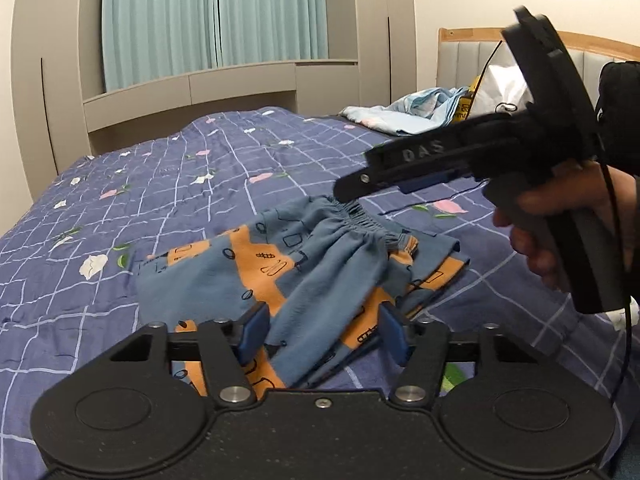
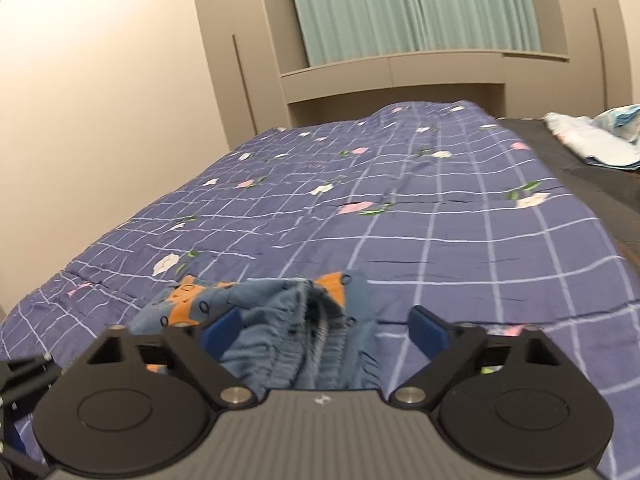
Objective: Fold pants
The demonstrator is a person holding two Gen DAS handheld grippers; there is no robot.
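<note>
Blue rubber pads tip both grippers. Nearest in the left wrist view, the left gripper (image 1: 322, 334) straddles the hem end of the pants (image 1: 320, 272), its jaws parted, with cloth between the pads but not visibly pinched: released, not grasping. The pants, blue-grey with orange patches, lie partly folded and rumpled on the purple checked quilt (image 1: 160, 184), the leg end toward this camera and the gathered elastic waistband (image 1: 360, 216) farther off. Over the waistband hangs the right gripper (image 1: 352, 192), held in a hand (image 1: 560, 236); the right wrist view shows its jaws wide, the bunched waistband beneath and between them, nothing clasped. Judgement: the step in hand is taking hold of both ends for the next fold. To do it well, each pad pair should close on all layers at an edge, not on a single ply, and the cloth be drawn taut before it is carried over. Beyond lie a light blue garment (image 1: 424, 108), a headboard (image 1: 460, 56) and teal curtains (image 1: 216, 16).
</note>
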